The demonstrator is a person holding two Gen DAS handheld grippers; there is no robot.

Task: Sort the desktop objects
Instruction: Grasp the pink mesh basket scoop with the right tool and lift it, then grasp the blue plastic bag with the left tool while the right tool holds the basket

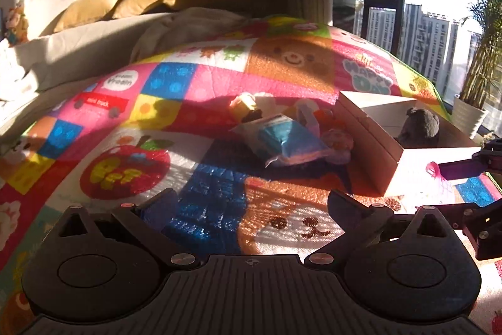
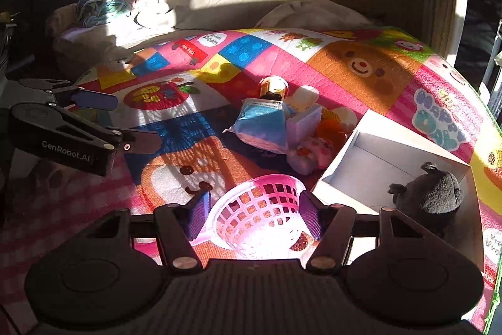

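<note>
Pink basket [image 2: 257, 215] on the play mat [image 2: 345, 77], beside the white box [image 2: 376, 159]; right hand-held gripper [image 2: 254, 214] brackets it, contact unclear. Left hand-held gripper [image 1: 251, 203] spread, empty.

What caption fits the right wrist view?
Right gripper straddles a pink basket beside the white box holding a grey plush toy.

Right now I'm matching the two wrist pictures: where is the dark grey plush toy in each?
Left wrist: dark grey plush toy right of centre, inside the white box.
Right wrist: the toy at lower right, in the same box.
Shared landmark: blue packet on the mat.
</note>
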